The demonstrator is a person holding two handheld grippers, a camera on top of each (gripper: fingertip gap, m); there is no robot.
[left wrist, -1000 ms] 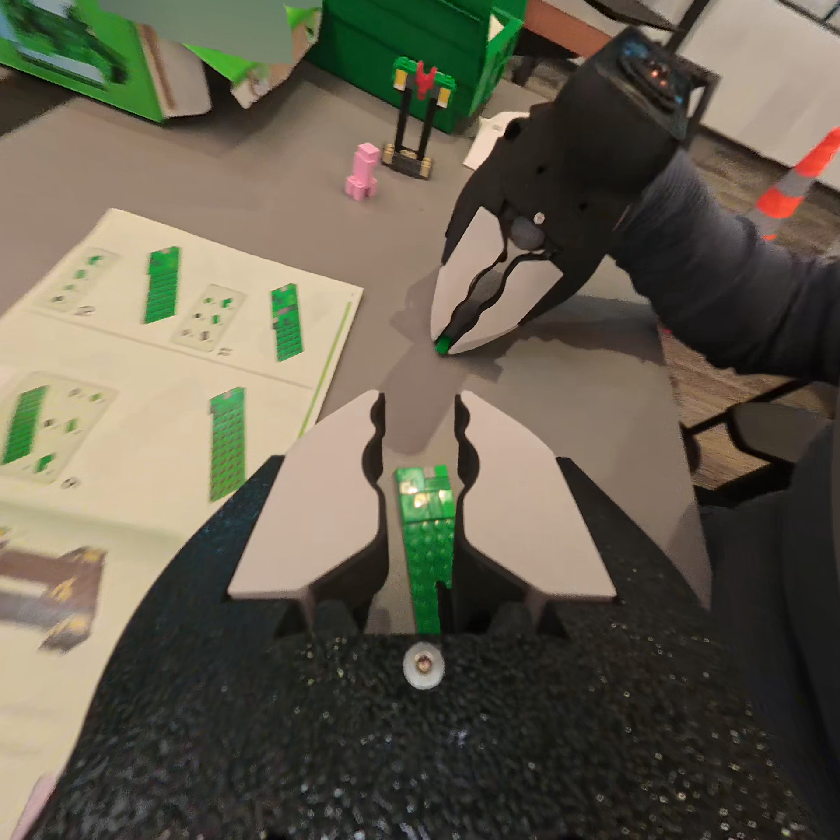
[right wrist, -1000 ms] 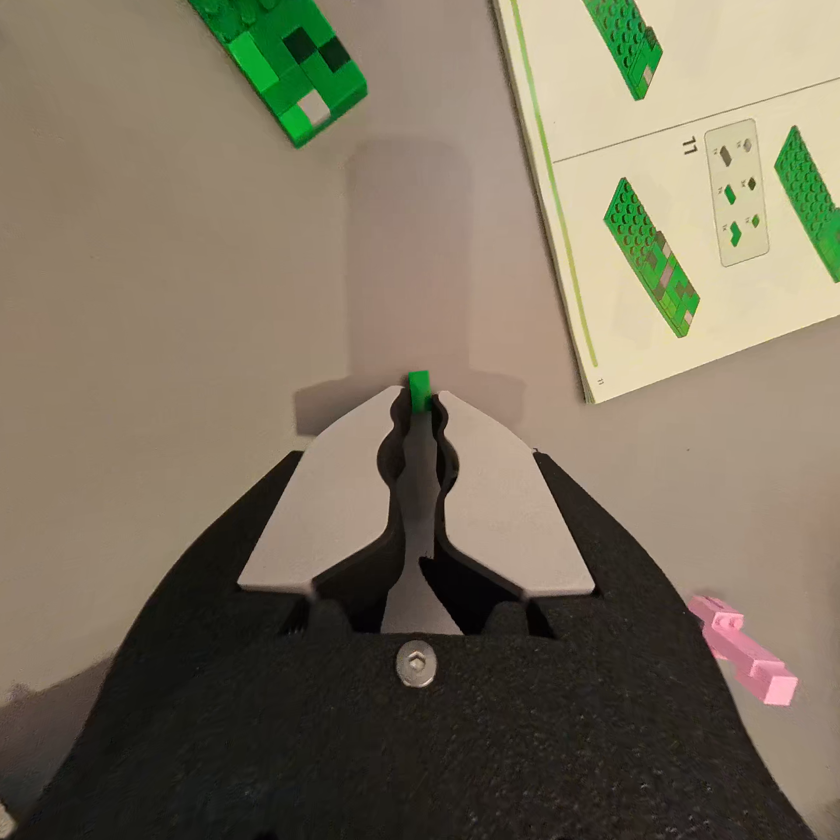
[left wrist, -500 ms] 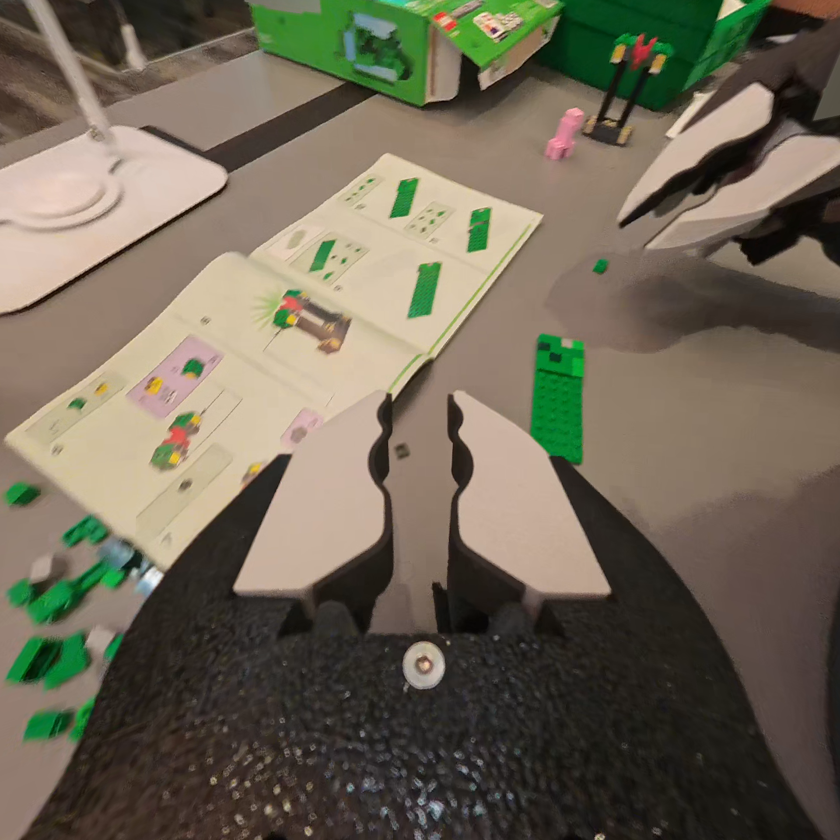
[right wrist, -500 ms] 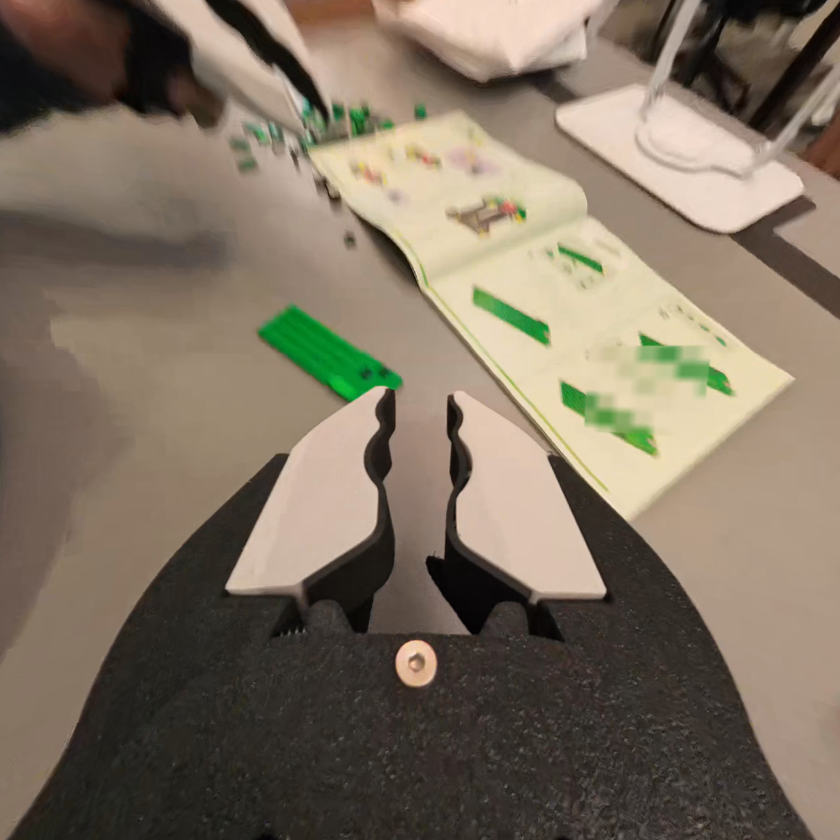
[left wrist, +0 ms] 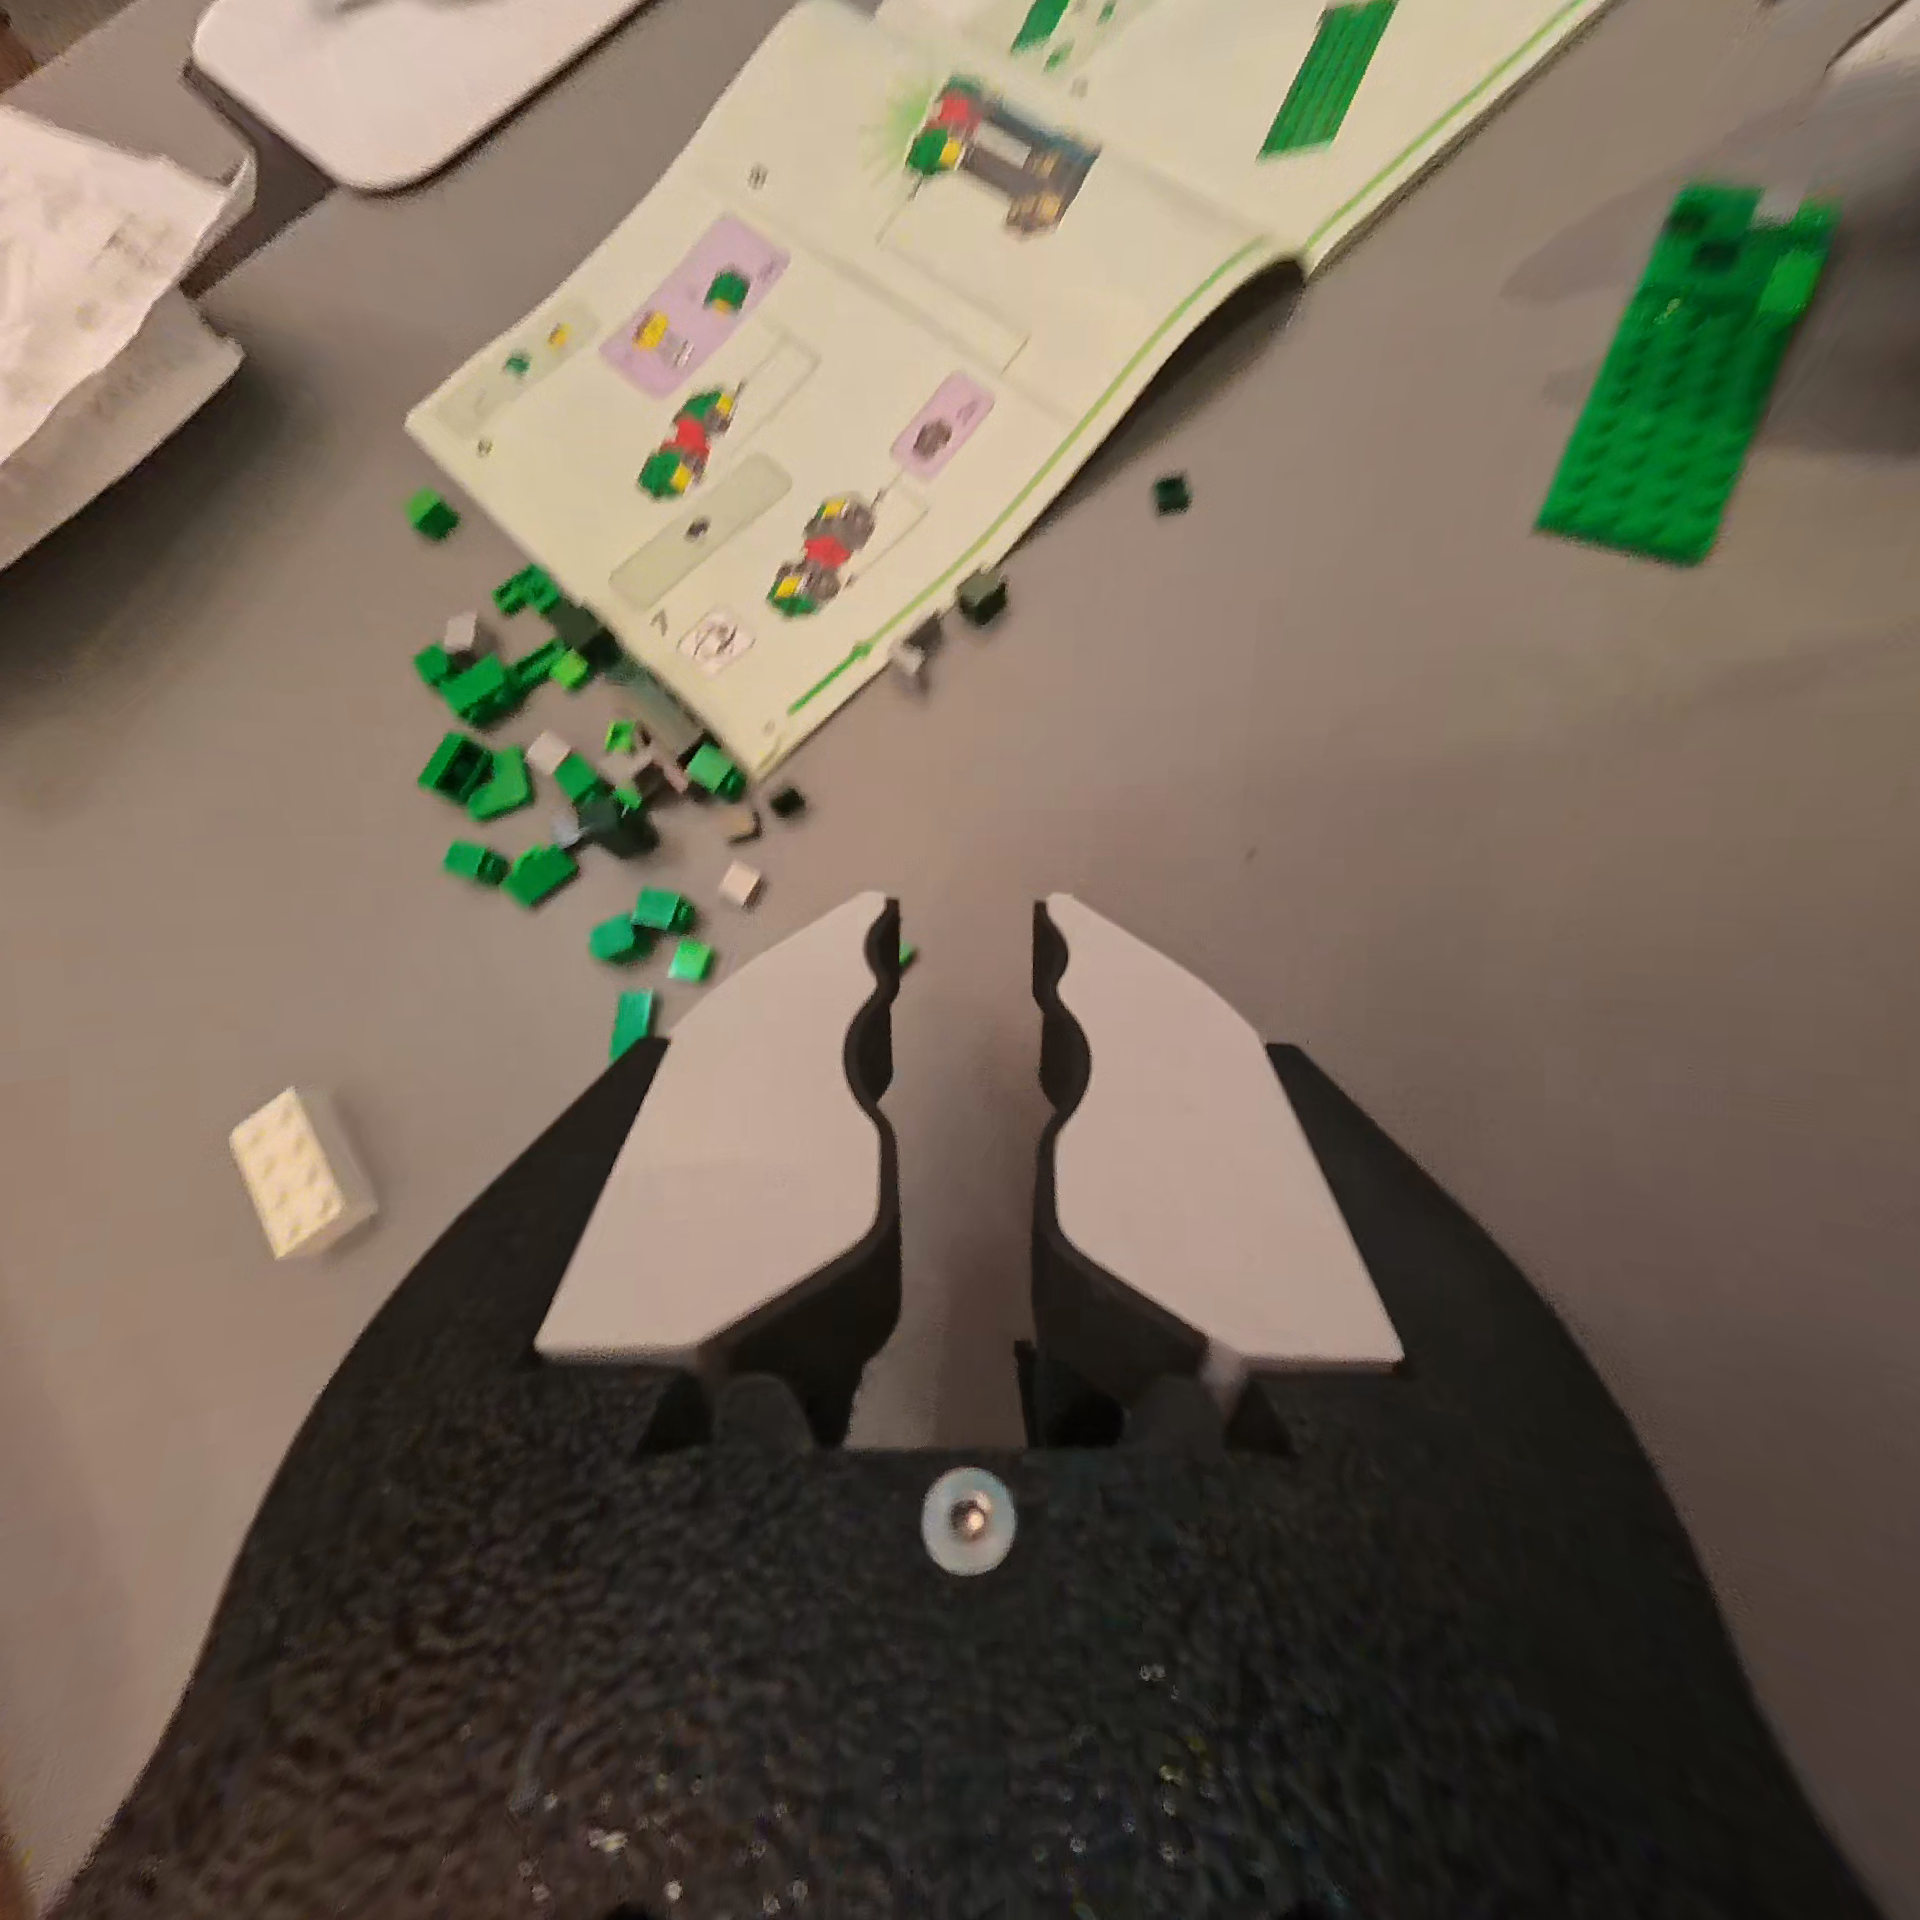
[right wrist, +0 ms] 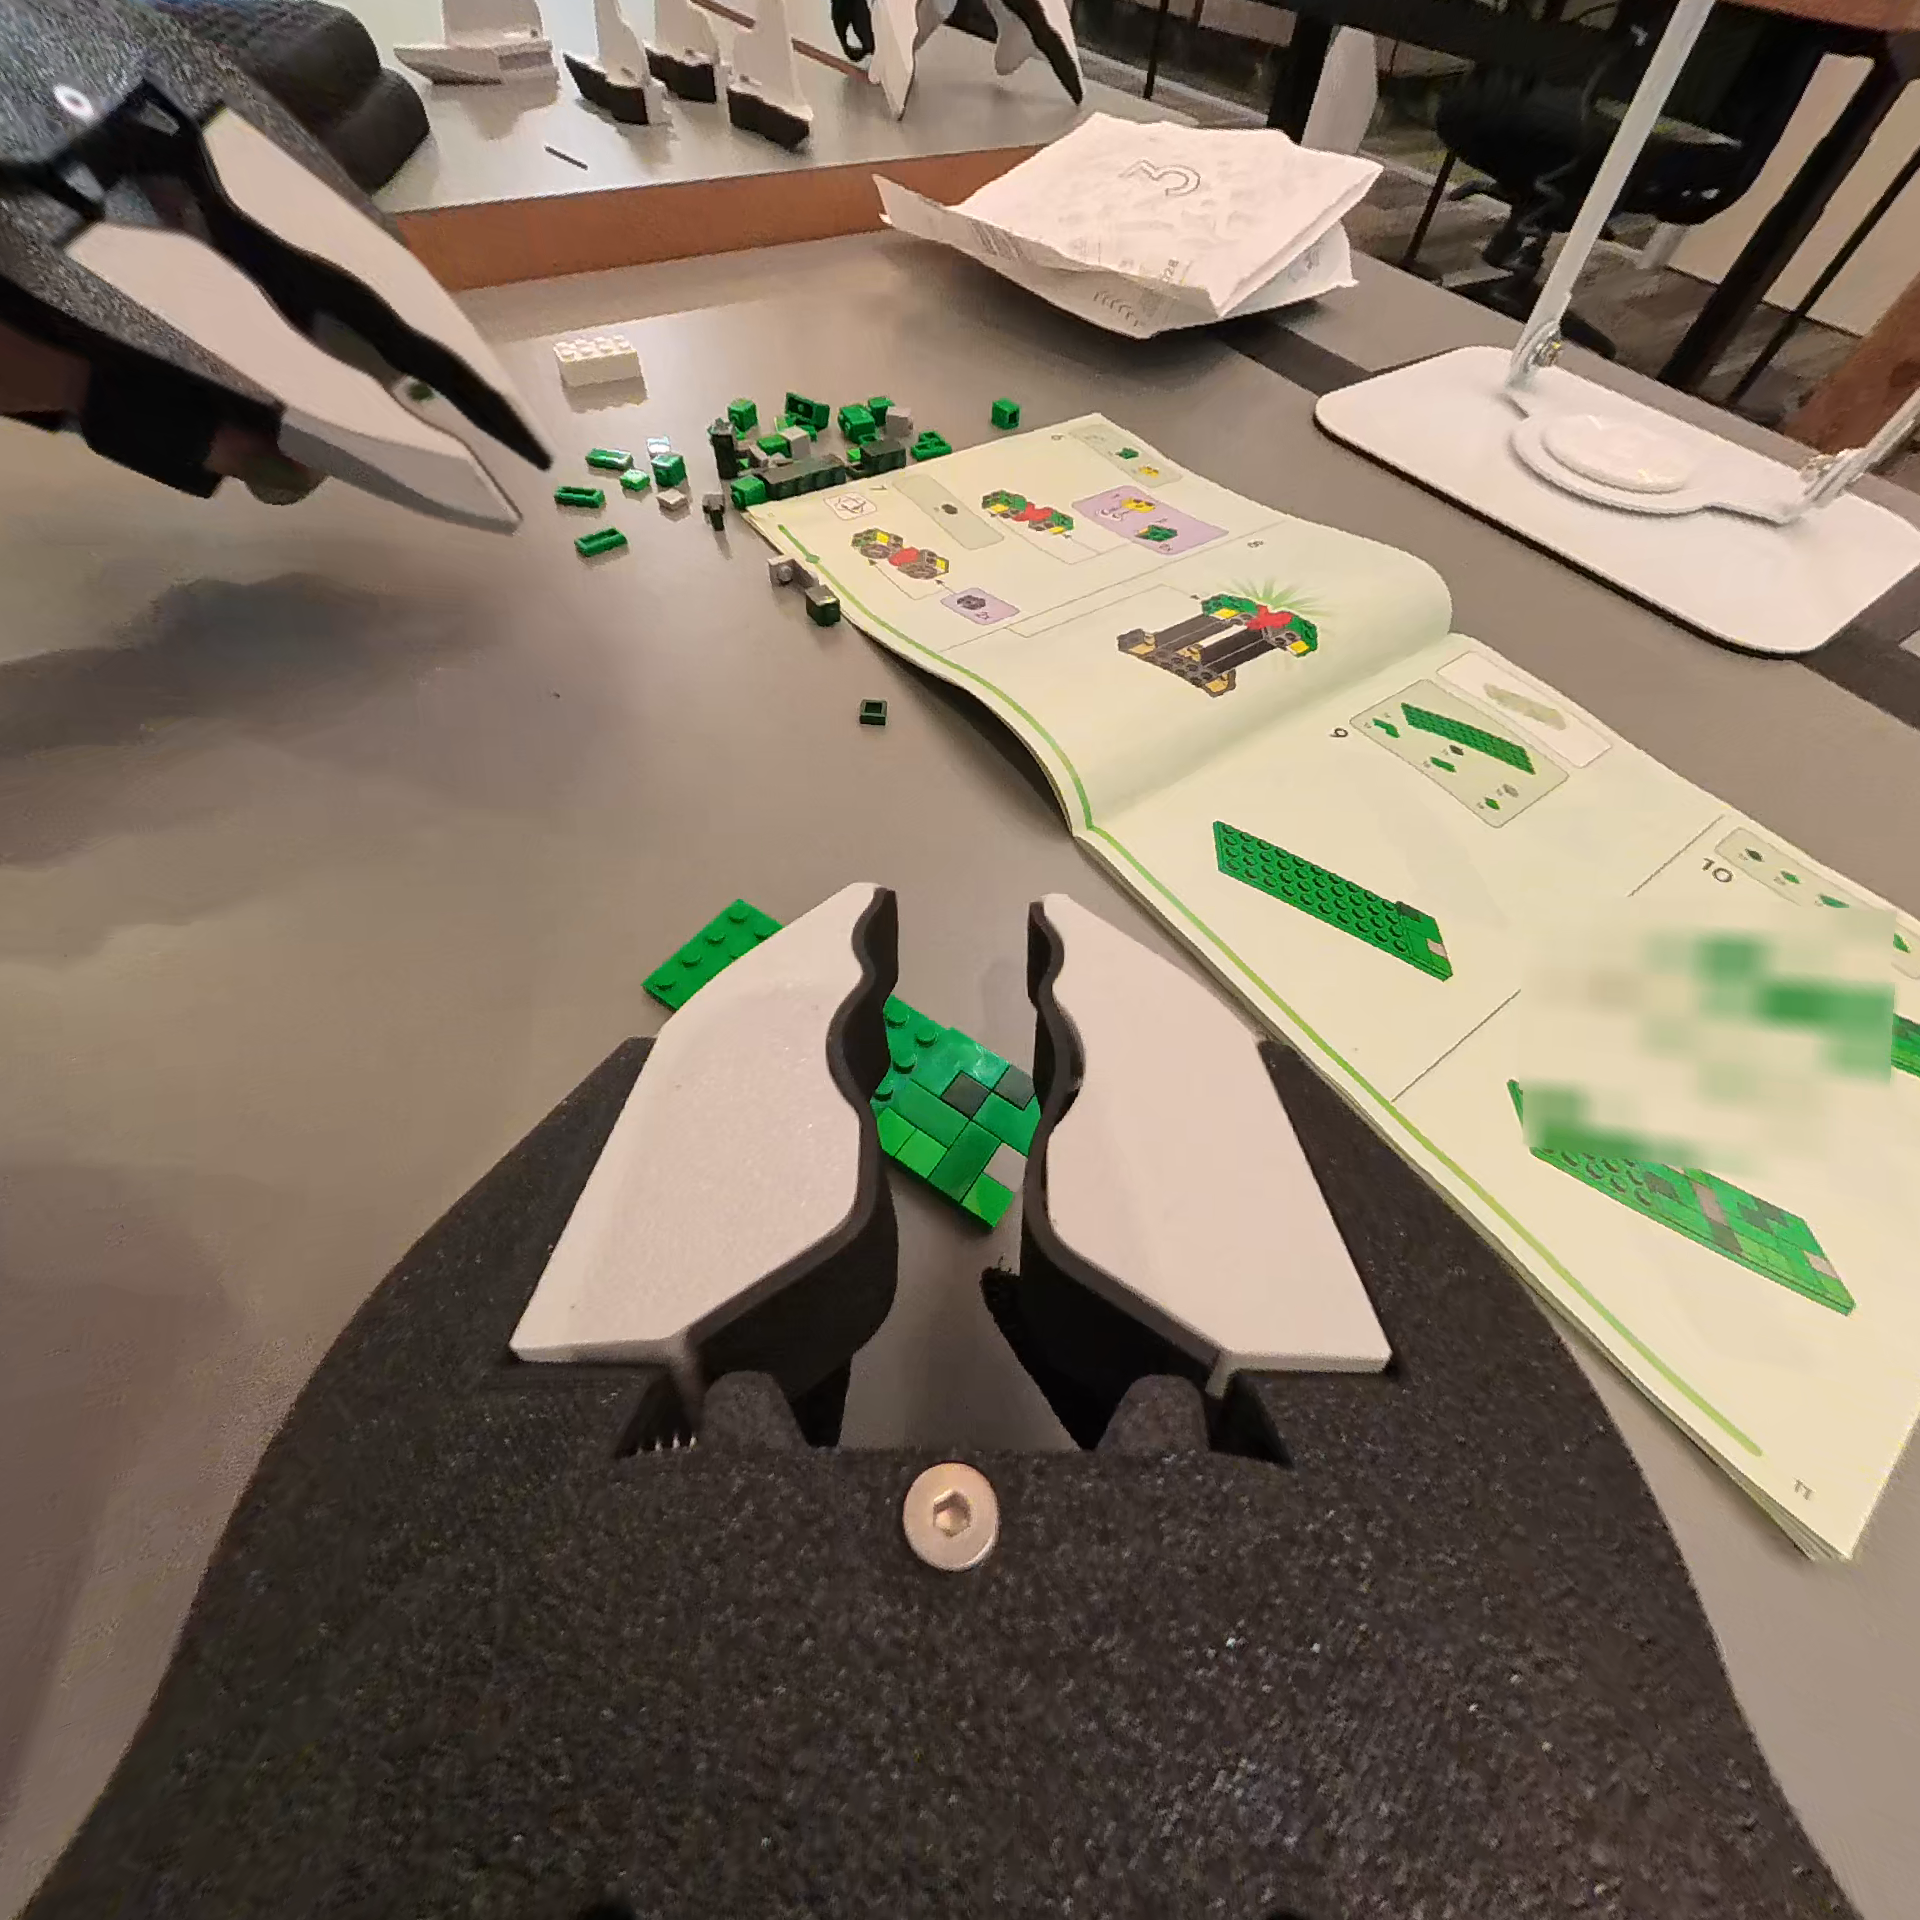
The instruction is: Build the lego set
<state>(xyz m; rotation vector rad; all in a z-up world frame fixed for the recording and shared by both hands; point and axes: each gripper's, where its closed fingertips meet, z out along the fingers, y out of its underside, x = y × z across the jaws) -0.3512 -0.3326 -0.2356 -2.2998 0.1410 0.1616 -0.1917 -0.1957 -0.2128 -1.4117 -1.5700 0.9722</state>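
The long green plate [right wrist: 940, 1117] lies flat on the grey table [right wrist: 416, 935], with flat green, dark and grey tiles on its near end. My right gripper [right wrist: 961, 904] is open and empty right above it, a finger on each side. The plate also shows blurred in the left wrist view [left wrist: 1683, 384], far right. My left gripper [left wrist: 966, 914] is open and empty, hovering beside the heap of loose green and grey pieces [left wrist: 551, 748]. In the right wrist view it [right wrist: 525, 488] hangs at the upper left next to that heap [right wrist: 790, 447].
The open instruction booklet [right wrist: 1247, 727] lies right of the plate. A white brick [left wrist: 301, 1174] lies near the heap. One small dark green piece [right wrist: 873, 712] lies alone. A white lamp base [right wrist: 1610, 488] and a crumpled paper bag [right wrist: 1143, 218] are at the back. Left tips to right tips: about 20 cm. The long green plate [right wrist: 940, 1117] sits 5 cm or so from the ends of my right fingers. Look for it in the left wrist view [left wrist: 1756, 264] too.
My left gripper left the plate and swung over to the heap of loose pieces. My right gripper let go of a small green piece, opened, and moved over the plate.
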